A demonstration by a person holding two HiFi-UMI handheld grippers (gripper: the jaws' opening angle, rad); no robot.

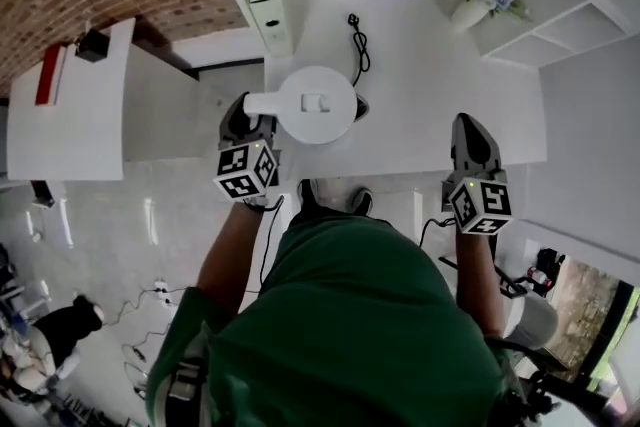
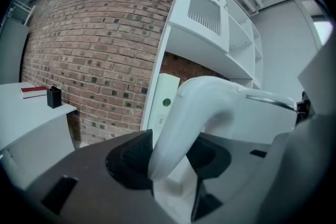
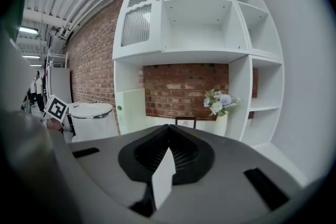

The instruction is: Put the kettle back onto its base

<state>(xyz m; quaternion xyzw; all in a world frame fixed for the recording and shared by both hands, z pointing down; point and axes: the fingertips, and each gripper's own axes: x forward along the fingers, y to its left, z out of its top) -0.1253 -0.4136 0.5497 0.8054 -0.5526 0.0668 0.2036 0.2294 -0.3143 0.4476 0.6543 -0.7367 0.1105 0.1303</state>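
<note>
my left gripper (image 2: 170, 161) was clenched on the kettle handle (image 2: 189, 113), both dark pads pressed against the white arch. from that grip the handle ran across the head view toward the base (image 1: 360, 107), and the kettle (image 1: 318, 105) hung off its far end.

the kettle covered nearly all of the base. only a dark sliver of the base showed at the kettle's far edge, on the side away from my left gripper. from above i could not tell whether the kettle was already touching the base or was just over it. i judged it sat a little short of the base's centre, toward my gripper, so the next move would be a small push along the handle's line and then straight down.

the cord (image 1: 358, 40) trailed from the base toward the back wall.

my right gripper (image 3: 168, 131) was closed on nothing. it hovered well apart from the base on the opposite side, so the left was the working hand.
</note>
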